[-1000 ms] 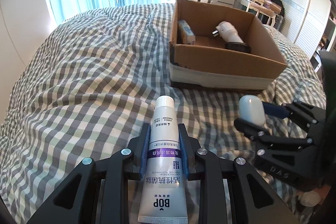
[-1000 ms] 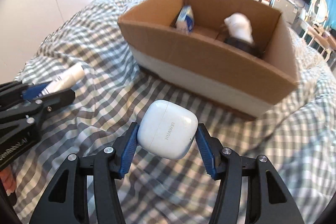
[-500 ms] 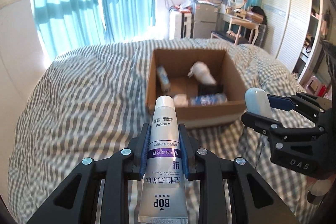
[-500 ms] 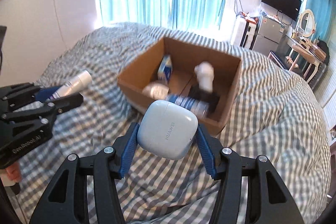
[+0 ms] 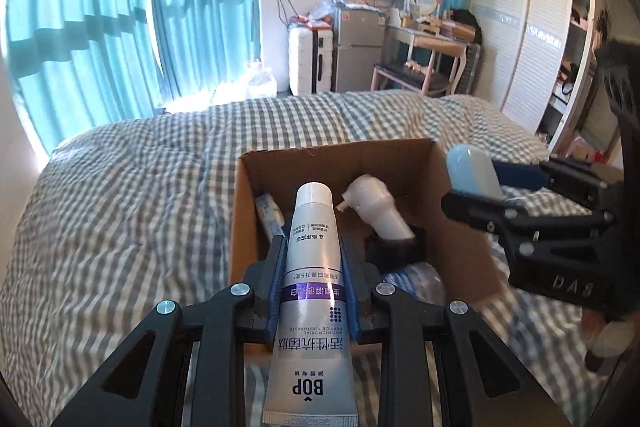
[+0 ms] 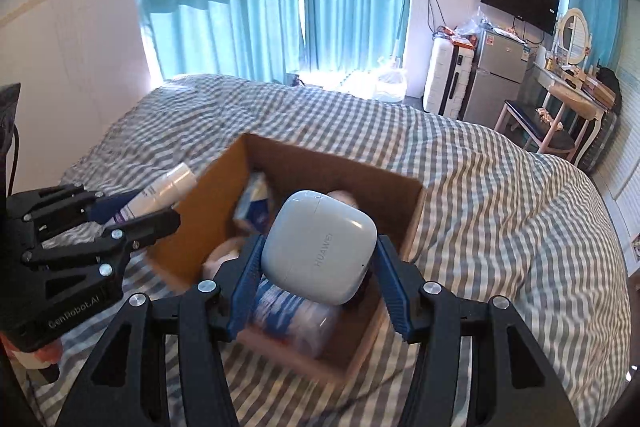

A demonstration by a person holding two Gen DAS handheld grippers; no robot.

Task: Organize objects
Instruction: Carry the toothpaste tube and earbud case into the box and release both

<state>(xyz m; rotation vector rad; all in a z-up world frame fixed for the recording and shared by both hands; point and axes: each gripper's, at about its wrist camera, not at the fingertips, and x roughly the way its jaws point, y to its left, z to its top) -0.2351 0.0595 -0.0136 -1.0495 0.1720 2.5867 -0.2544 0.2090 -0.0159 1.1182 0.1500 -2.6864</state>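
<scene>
My left gripper [image 5: 313, 259] is shut on a white and purple BOP toothpaste tube [image 5: 312, 291], held above the near side of an open cardboard box [image 5: 244, 211]. My right gripper [image 6: 318, 259] is shut on a white Huawei earbuds case [image 6: 320, 247], held over the same box [image 6: 416, 211]. The box holds a white bottle [image 5: 376, 203], a small blue and white carton [image 5: 268, 211], a black item and a blue patterned bottle [image 6: 288, 311]. Each gripper shows in the other's view: the right one [image 5: 476, 187] with the case, the left one [image 6: 160, 203] with the tube.
The box sits on a bed with a grey and white checked cover [image 5: 120, 211]. Teal curtains [image 5: 120, 27], a suitcase, a small fridge [image 5: 356, 51], a dressing table with a chair and a wardrobe [image 5: 532, 39] stand beyond the bed.
Both grippers have risen and moved forward over the box, keeping their objects. The view now looks down into the box from higher up.
</scene>
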